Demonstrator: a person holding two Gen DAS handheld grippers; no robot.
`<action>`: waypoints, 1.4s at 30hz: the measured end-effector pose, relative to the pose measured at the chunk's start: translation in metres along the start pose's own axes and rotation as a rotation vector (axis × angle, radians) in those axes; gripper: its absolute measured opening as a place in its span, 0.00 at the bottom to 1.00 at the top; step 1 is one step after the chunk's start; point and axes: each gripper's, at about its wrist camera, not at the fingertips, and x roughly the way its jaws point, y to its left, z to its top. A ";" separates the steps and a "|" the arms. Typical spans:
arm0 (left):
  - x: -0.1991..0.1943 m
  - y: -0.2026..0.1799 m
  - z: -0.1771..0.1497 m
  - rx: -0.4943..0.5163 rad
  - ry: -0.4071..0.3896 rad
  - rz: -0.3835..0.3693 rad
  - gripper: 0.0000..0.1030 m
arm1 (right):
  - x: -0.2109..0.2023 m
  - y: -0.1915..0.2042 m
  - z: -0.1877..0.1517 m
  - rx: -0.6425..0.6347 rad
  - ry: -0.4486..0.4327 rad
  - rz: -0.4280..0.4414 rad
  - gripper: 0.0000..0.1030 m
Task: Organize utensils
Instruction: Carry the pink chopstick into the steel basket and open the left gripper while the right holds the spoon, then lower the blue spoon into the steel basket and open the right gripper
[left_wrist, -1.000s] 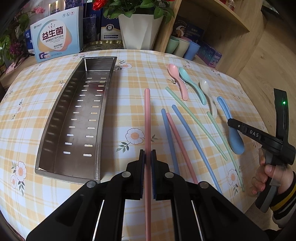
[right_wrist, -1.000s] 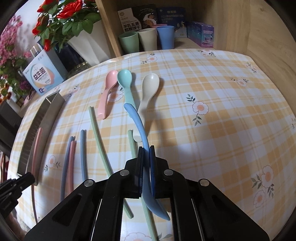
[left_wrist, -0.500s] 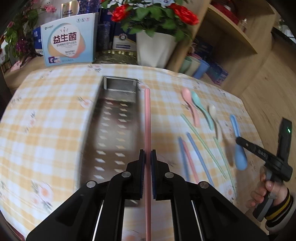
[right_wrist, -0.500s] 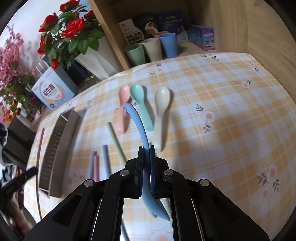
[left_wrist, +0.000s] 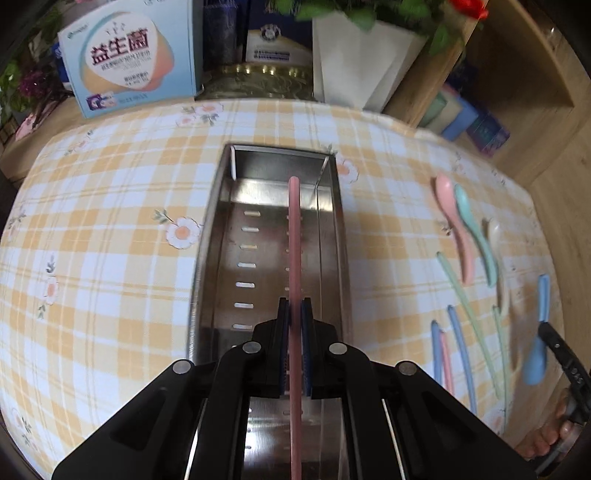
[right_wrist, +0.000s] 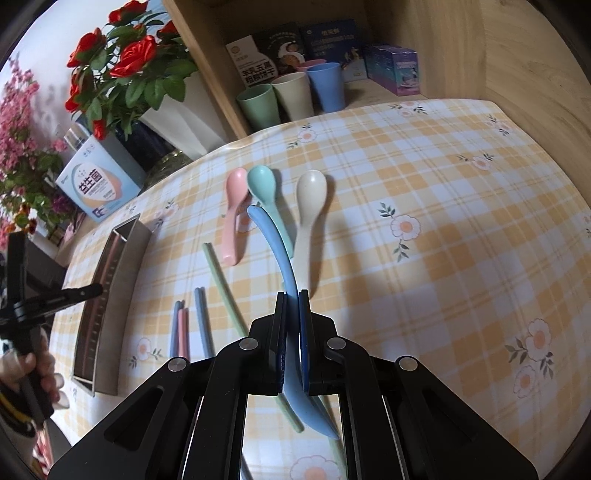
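The left hand-held gripper (left_wrist: 294, 343), clamped tight on a pink chopstick (left_wrist: 294, 240), held it lengthwise over the steel tray (left_wrist: 207, 236) on the desk (left_wrist: 110, 229), apparently for lowering in, while the right hand-held gripper (right_wrist: 293, 339) pinched a blue spoon (right_wrist: 275, 251).

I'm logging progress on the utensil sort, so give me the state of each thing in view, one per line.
left gripper: shut on pink chopstick
pink chopstick: held over the tray
steel tray: on the table, nothing resting in it
right gripper: shut on blue spoon
blue spoon: held above the table
pink spoon: lying on the tablecloth
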 end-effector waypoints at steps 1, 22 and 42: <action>0.005 -0.001 0.000 0.005 0.011 0.005 0.06 | 0.000 -0.001 0.000 0.001 0.001 -0.002 0.06; -0.052 0.023 -0.007 0.030 -0.119 -0.030 0.81 | 0.010 0.059 0.009 -0.025 0.106 0.059 0.06; -0.096 0.134 -0.051 -0.063 -0.257 0.029 0.94 | 0.109 0.250 0.050 0.160 0.317 0.168 0.06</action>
